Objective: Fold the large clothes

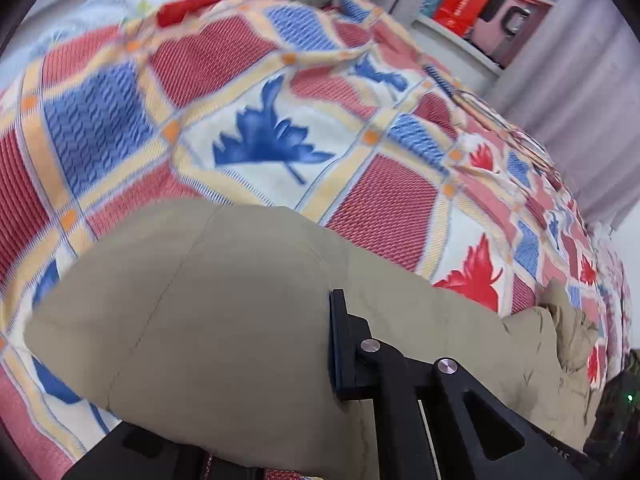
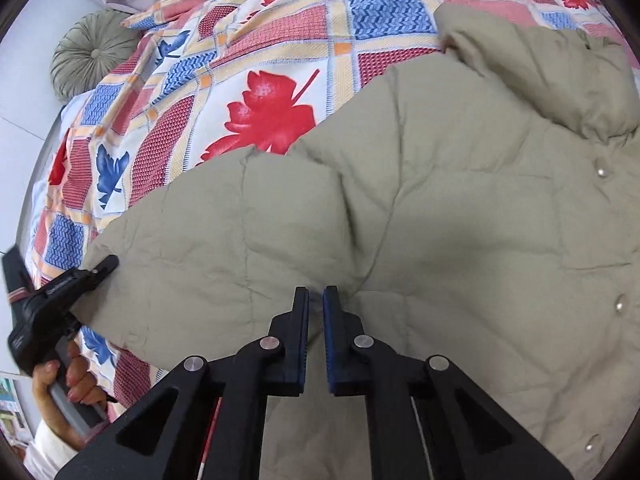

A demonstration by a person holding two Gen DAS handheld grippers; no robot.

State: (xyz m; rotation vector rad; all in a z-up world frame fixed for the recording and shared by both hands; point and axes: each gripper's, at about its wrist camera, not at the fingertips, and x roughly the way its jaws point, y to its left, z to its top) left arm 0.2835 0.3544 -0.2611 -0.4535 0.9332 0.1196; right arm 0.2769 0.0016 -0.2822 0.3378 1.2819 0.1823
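- Bed covered by a patchwork-print blanket (image 2: 280,60), red and blue squares, yellow bands, red and blue leaf motifs on white; fills most of both views.
- Large beige quilted puffer jacket (image 2: 440,220) lies spread on the blanket, snap buttons (image 2: 601,173) visible down its right side in the right wrist view. One sleeve (image 2: 200,248) extends toward the lower left of that view.
- Same jacket fabric (image 1: 200,320) bulges over the lower half of the left wrist view, hiding one finger of the left gripper (image 1: 320,348).
- Left gripper: closed on the jacket sleeve end; in the right wrist view its black finger (image 2: 102,266) sits at the sleeve edge, a person's hand (image 2: 76,380) on the handle.
- Right gripper (image 2: 316,320): black fingers with blue pads nearly together, narrow gap, closed. Tips are at a crease in the jacket; cannot tell whether fabric is pinched.
- Round grey-green pleated cushion (image 2: 94,54) at the bed's far edge.
- Red box (image 1: 464,2) on a white shelf beyond the bed, beside a grey curtain (image 1: 580,100).
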